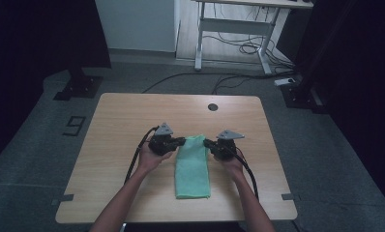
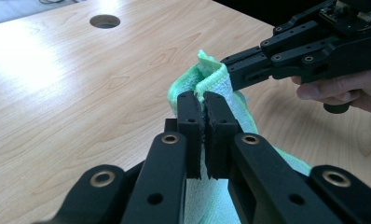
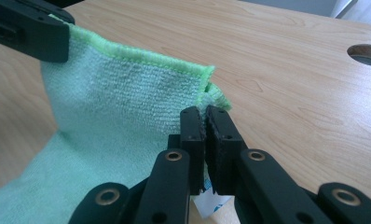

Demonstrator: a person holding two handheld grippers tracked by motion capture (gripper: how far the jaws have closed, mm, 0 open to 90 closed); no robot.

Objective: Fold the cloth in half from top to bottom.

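A folded green cloth [image 1: 192,169] lies lengthwise on the wooden table [image 1: 132,125], its far end lifted. My left gripper [image 1: 182,141] is shut on the far left corner of the cloth [image 2: 207,79], and the fabric is pinched between its jaws [image 2: 201,100]. My right gripper [image 1: 206,142] is shut on the far right corner, with the cloth [image 3: 127,107] stretched from its jaws [image 3: 203,114] across to the other gripper [image 3: 30,28]. In the left gripper view the right gripper [image 2: 239,70] reaches in from the right, held by a hand [image 2: 346,88].
A round cable hole [image 1: 213,107] sits near the table's far edge. Beyond the table stand a white desk frame [image 1: 234,29] with loose cables on the floor and a dark stand base [image 1: 79,87] at the left.
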